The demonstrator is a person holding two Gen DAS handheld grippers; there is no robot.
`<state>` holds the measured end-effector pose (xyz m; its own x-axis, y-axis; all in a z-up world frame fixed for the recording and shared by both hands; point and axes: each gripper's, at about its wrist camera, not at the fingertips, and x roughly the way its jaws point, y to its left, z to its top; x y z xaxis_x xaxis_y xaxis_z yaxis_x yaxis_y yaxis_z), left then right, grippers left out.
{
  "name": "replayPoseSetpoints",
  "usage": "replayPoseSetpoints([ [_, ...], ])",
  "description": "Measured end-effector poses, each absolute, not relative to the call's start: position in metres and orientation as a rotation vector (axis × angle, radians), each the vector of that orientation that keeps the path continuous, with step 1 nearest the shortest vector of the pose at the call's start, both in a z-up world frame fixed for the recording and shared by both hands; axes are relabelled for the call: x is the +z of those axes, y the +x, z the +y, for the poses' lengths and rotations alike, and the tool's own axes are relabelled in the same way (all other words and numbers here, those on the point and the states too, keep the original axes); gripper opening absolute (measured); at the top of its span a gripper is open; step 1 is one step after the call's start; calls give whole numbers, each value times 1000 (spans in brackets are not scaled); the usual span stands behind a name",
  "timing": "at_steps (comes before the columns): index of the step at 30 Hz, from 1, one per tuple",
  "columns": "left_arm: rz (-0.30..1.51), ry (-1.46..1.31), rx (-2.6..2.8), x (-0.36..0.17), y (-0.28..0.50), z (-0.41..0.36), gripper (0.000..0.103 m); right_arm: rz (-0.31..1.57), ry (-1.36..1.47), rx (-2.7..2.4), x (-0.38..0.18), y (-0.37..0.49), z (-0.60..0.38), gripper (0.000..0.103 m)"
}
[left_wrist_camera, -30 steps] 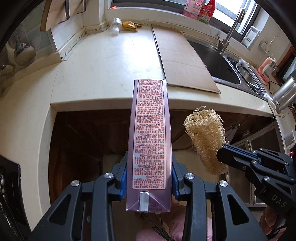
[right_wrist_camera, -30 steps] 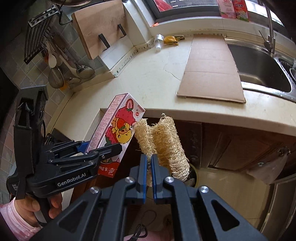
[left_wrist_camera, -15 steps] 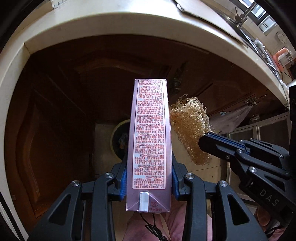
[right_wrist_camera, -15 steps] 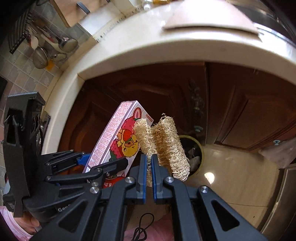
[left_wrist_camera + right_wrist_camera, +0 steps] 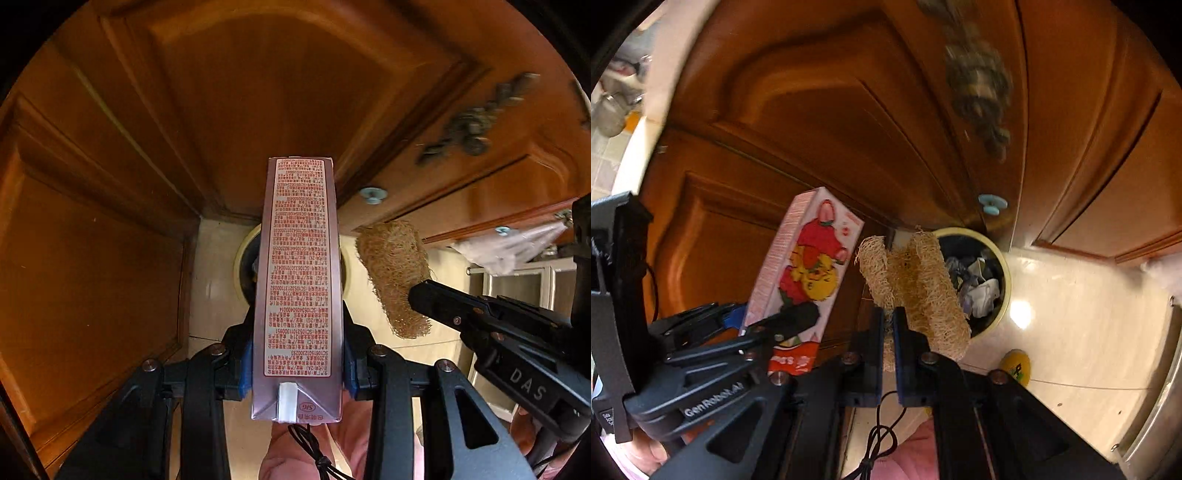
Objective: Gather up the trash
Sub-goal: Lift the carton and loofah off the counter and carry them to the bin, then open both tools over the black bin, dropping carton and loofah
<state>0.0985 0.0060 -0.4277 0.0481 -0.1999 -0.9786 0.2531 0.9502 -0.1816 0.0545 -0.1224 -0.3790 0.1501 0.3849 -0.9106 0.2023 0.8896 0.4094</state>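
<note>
Setting: wooden cabinet doors (image 5: 258, 92) fill both views; the desk seen a second ago is gone, so both claws have come down.
Left claw (image 5: 297, 363): clamped on milk carton (image 5: 297, 280).
Right claw (image 5: 888, 325): pinching loofah (image 5: 923, 291).
Trash bin (image 5: 1001, 266): directly below, part-full.
Meaning: drop-off likely imminent.

Bin (image 5: 1003, 266) mouth open; cabinet doors (image 5: 849, 122) close behind; floor (image 5: 1082, 314) free.

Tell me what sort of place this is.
Most likely a home kitchen, seen at floor level: wooden cabinet doors with a knob, a glossy tiled floor, and a round trash bin holding crumpled waste at the cabinets' foot.
</note>
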Motion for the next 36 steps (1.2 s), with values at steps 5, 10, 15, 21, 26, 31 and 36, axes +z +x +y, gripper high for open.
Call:
replayPoseSetpoints([
  [5,1506,9,-336,-456,104,8,35,1472,532,120,-417,57,-125,5],
  [10,1553,-10,-356,-488,107,4,35,1522,551,109,-444,61,-125,5],
  [15,1586,8,-378,-510,107,4,39,1548,542,117,-456,64,-119,5],
  [21,1562,27,-332,-513,107,6,65,1559,536,113,-465,71,-120,5],
  [26,1547,5,-289,-508,106,16,65,1581,513,80,-467,73,-121,9],
  [31,1521,-19,-240,-500,105,30,69,1574,506,58,-464,74,-122,24],
  [36,1493,-36,-216,-488,104,35,70,1548,512,45,-453,72,-123,40],
])
